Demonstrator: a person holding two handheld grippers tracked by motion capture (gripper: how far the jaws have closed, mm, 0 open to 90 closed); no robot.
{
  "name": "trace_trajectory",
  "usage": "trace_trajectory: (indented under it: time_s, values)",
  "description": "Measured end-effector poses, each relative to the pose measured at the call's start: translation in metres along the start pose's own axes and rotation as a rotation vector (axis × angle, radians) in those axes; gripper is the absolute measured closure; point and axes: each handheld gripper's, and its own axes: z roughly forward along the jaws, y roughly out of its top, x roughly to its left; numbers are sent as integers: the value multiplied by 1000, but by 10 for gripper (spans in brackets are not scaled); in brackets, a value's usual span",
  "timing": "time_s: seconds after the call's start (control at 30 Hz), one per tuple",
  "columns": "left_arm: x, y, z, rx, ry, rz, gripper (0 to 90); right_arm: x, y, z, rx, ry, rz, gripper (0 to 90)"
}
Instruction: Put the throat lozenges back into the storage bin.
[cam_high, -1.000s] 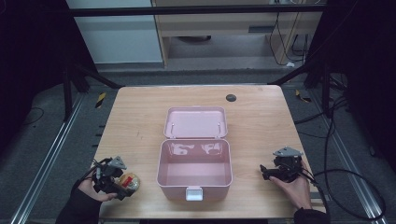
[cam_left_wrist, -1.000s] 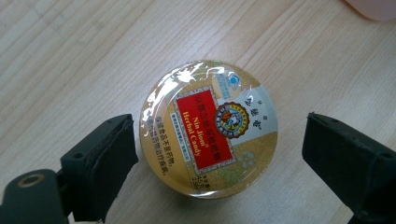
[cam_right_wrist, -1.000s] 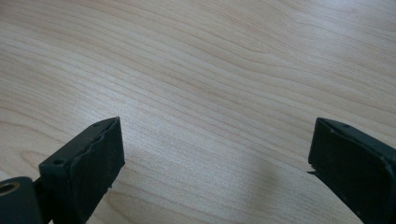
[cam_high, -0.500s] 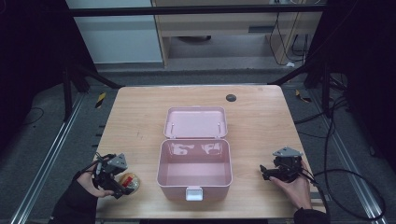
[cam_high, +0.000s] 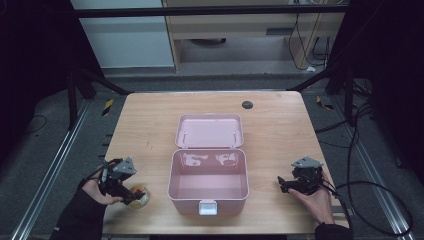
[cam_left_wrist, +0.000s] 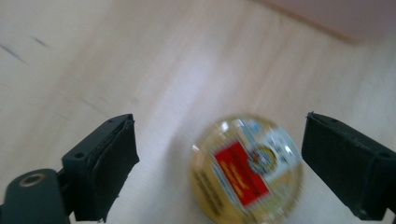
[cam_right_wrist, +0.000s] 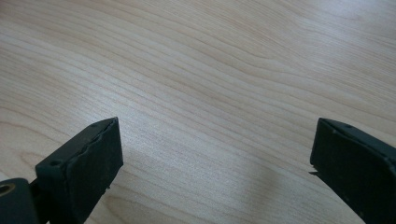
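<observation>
The left tool (cam_left_wrist: 219, 163) hung spread around a small round jar (cam_left_wrist: 246, 170) at the high view's lower left, not yet gripped. The pink box (cam_high: 208, 182) stood open and looked empty; the right tool (cam_high: 285, 184) waited spread.

One pink box (cam_high: 208, 186), lid open, at six o'clock; one round, possibly jar-like item (cam_left_wrist: 246, 168) at eight; two tongs.

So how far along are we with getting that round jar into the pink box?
Done: the pink box sits open, lid back, nothing visible inside. In hand: the left claw is open around the round jar on the table, not yet closed. Left: grip, lift, place inside. The right claw is open over bare wood.
</observation>
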Motion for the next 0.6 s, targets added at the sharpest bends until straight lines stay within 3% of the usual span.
trace_trajectory:
  time_s: [0.13, 0.23, 0.37, 0.47, 0.53, 0.6]
  values:
    - [16, 11, -11, -102, 65, -19, 108, 0, 0, 0, -4, -1, 0, 28]
    - [31, 22, -24, -223, 115, -52, 133, 0, 1, 0, -5, 0, 8, 28]
    - [35, 28, -37, -281, 131, -44, 156, 0, 0, 1, -4, 1, 1, 28]
    - [39, 31, -46, -304, 147, -46, 205, 1, 1, 2, -7, 5, -6, 29]
    - [44, 32, -50, -292, 144, -43, 251, 1, 1, 2, -7, 4, -8, 29]
    - [45, 29, -51, -245, 85, -12, 268, 1, 1, 2, -9, 7, -13, 29]
